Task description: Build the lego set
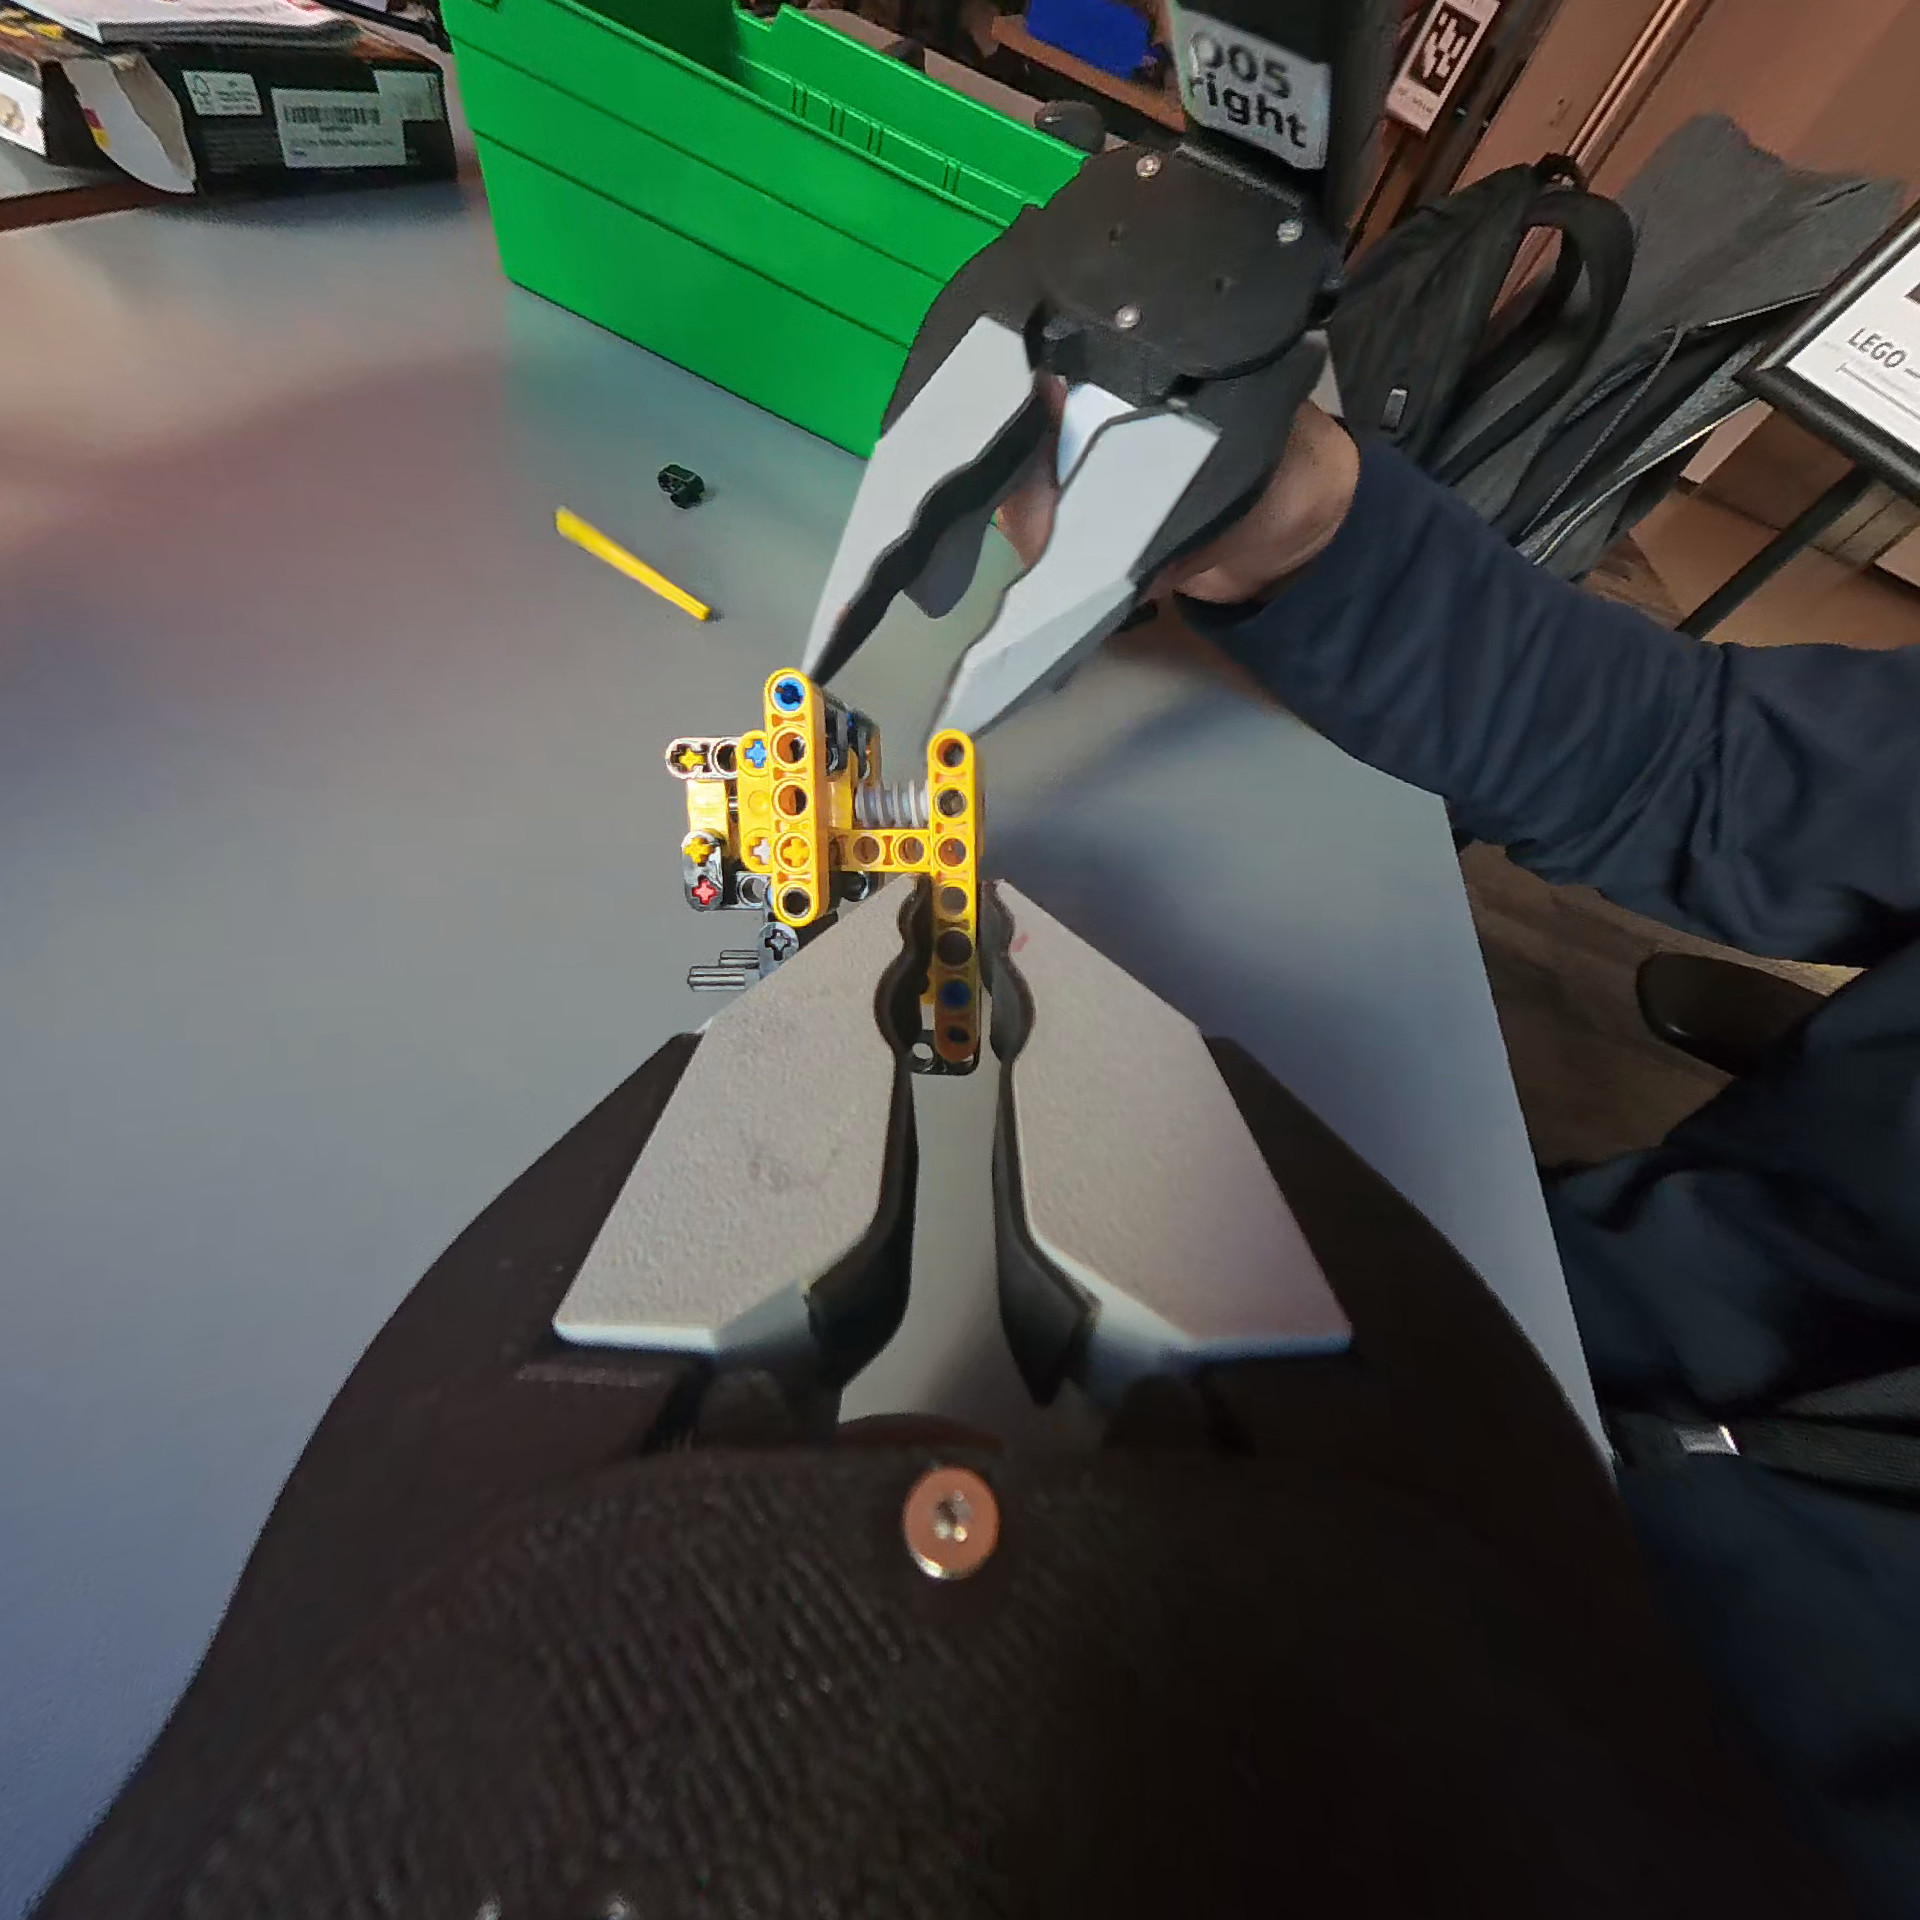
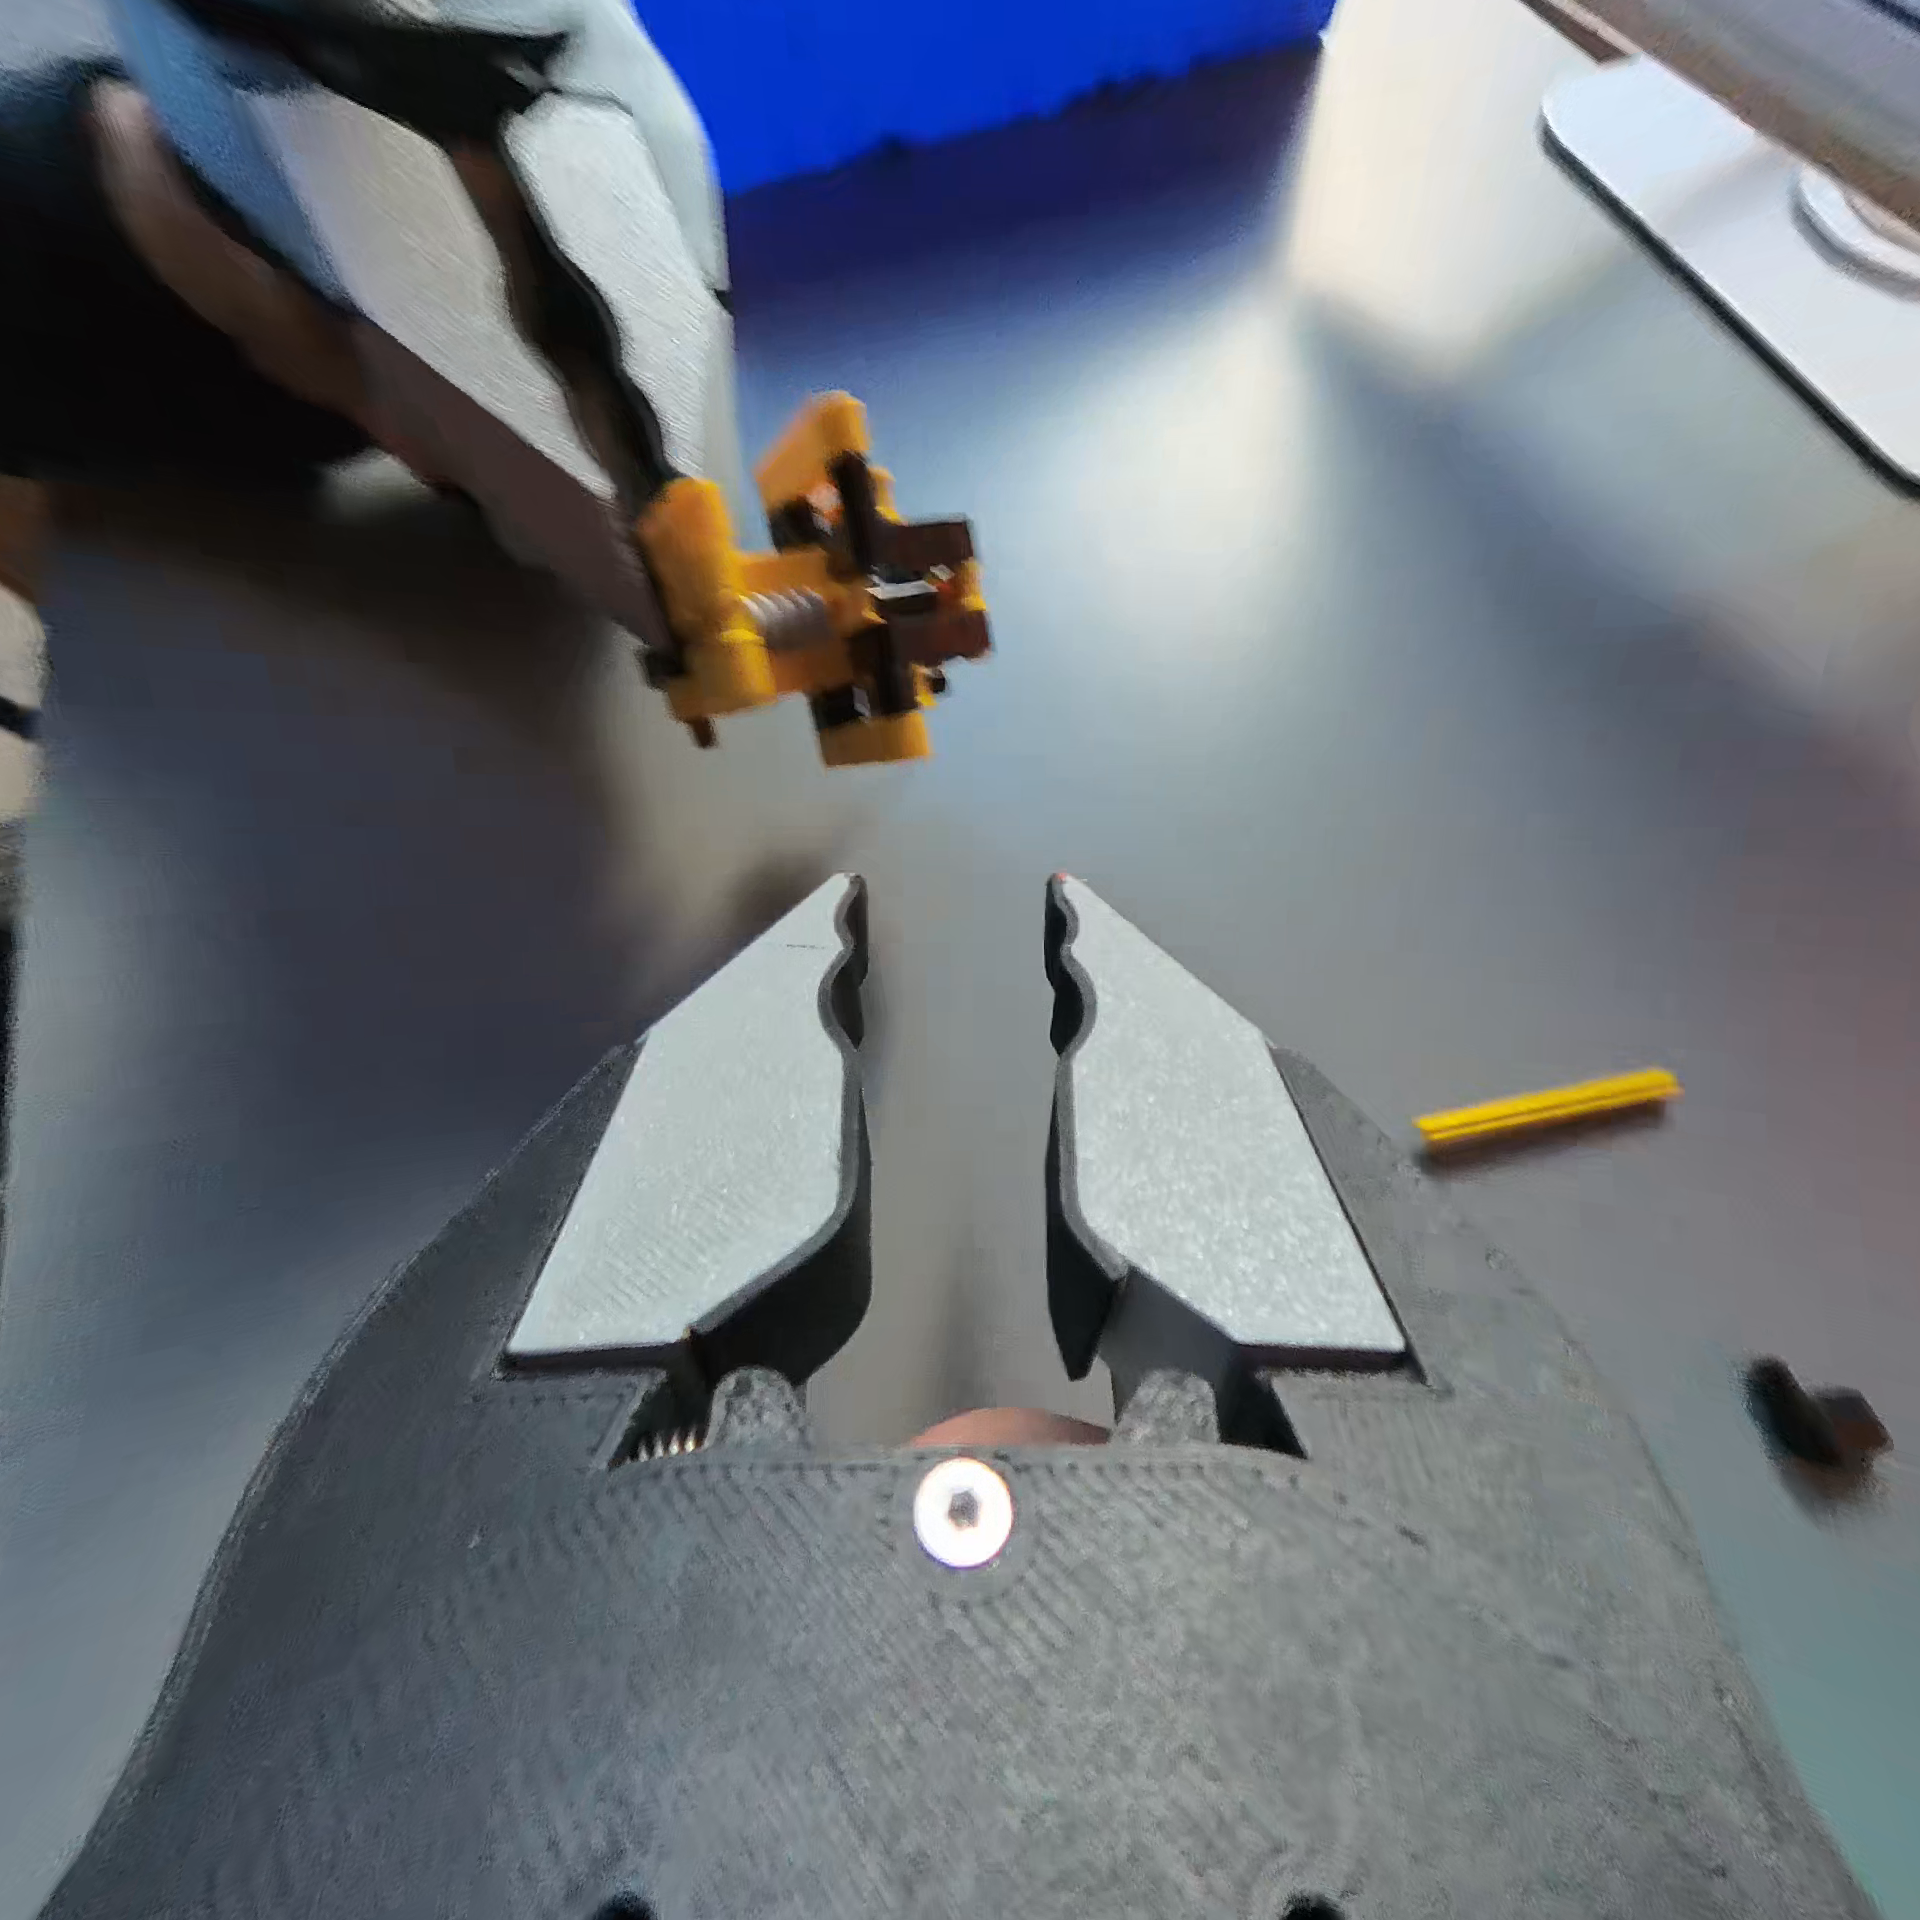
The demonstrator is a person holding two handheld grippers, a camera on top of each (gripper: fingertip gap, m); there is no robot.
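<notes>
Sitting far across my grey table (image 1: 260,831) is a green bin (image 1: 727,239). My left gripper (image 1: 951,914) squeezes the yellow lego build (image 1: 831,821), lifted above it. My right gripper (image 2: 954,894) hangs apart, holding nothing, its white label (image 1: 1252,104) carrying dark writing. A yellow stick (image 1: 632,564) lies far left.

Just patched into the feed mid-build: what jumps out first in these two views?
The yellow lego assembly grabs the eye, held above the grey table by the left gripper, its jaws shut on one long yellow beam. The right gripper hangs just beyond it, jaws open and empty. Behind sit a bright green bin, with a loose yellow axle and a small black piece on the table.
</notes>
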